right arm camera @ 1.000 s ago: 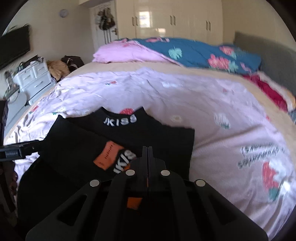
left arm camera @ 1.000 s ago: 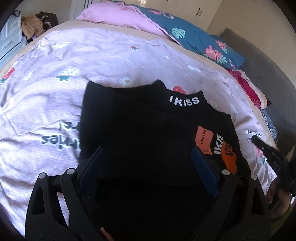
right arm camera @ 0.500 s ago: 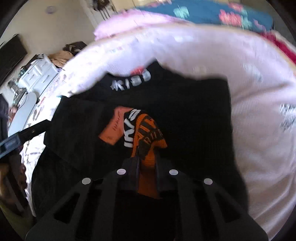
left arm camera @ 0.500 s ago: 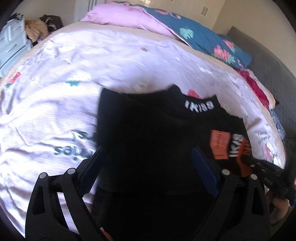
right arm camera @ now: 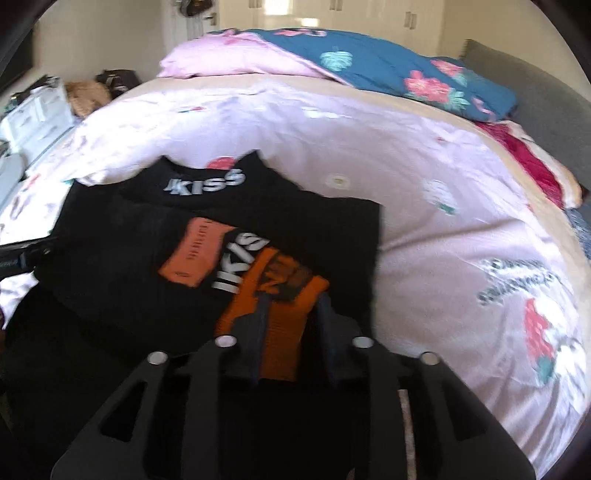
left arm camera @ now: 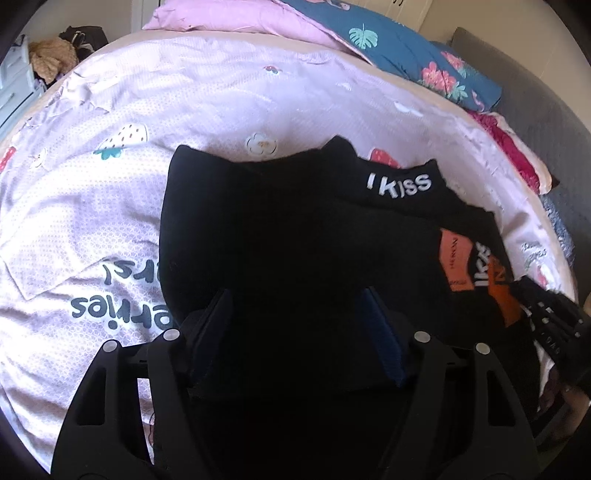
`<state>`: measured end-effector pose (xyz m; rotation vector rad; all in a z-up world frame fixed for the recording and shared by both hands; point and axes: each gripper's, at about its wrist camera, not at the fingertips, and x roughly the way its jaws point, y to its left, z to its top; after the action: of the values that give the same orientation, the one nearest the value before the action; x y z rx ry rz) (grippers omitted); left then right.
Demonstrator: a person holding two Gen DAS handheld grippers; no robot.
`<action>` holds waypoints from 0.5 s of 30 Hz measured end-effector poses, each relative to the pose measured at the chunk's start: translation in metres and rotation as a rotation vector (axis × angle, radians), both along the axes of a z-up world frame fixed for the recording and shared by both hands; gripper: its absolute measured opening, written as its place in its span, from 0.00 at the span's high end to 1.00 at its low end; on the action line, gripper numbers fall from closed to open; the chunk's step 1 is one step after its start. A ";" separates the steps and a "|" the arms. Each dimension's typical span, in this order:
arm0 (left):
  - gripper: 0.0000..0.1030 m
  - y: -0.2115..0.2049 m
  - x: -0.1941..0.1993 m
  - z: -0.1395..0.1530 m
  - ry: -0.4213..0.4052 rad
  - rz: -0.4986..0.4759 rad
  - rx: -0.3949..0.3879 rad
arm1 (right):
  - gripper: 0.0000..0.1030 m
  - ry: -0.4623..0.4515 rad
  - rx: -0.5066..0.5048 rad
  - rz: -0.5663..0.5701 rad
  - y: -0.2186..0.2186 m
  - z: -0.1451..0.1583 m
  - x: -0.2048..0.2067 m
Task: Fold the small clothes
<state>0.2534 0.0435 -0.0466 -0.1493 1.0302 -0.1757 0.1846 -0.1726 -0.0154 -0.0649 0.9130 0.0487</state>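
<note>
So I'm looking down at the bed (left arm camera: pixel 258 92), which is taking up pretty much everything, with a pale pink sheet (right arm camera: pixel 424 192) printed with strawberries and lettering spreading across it. Along the far edge a teal floral duvet (right arm camera: pixel 388 70) is lying bunched next to a pink pillow (left arm camera: pixel 229 18), and a grey headboard (right arm camera: pixel 535 92) is running down the right side. Over on the far left a white drawer unit (right arm camera: pixel 33 114) is standing against the wall with some clothes piled beside it. The thing I'm working on, the black top (left arm camera: pixel 295 229), is lying flat on the near part of the sheet with its collar pointing away from me, white "IKISS" lettering showing on the neckband and an orange patch (right arm camera: pixel 195 251) on the chest. One side of it is looking already folded over onto the body. My left gripper (left arm camera: pixel 295 306) is hovering over the dark fabric, its jaws closing in but still clearly apart, and the black-on-black is making it too murky to tell if any cloth is sitting between them. My right gripper (right arm camera: pixel 291 306) is sitting low on the orange print, its jaws opening up, with an orange fold of the top between them but the pads not looking like they're pressing on it.
</note>
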 end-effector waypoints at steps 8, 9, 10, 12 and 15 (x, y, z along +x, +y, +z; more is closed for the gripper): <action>0.38 0.003 -0.001 -0.013 0.026 -0.004 0.024 | 0.49 -0.008 0.156 0.063 0.013 0.008 0.005; 0.38 0.004 -0.002 -0.014 0.027 -0.007 0.024 | 0.45 0.010 0.183 0.093 0.019 0.007 0.007; 0.38 0.003 -0.002 -0.015 0.027 -0.009 0.024 | 0.44 0.034 0.212 0.123 0.026 0.005 0.010; 0.38 0.005 -0.002 -0.016 0.026 -0.013 0.020 | 0.41 0.079 0.236 0.148 0.034 -0.002 0.016; 0.38 0.007 -0.003 -0.016 0.024 -0.017 0.014 | 0.41 0.135 0.169 0.112 0.035 -0.017 0.021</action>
<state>0.2500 0.0503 -0.0626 -0.1302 1.0563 -0.1822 0.2054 -0.1372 -0.0319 0.0454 1.0362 0.2365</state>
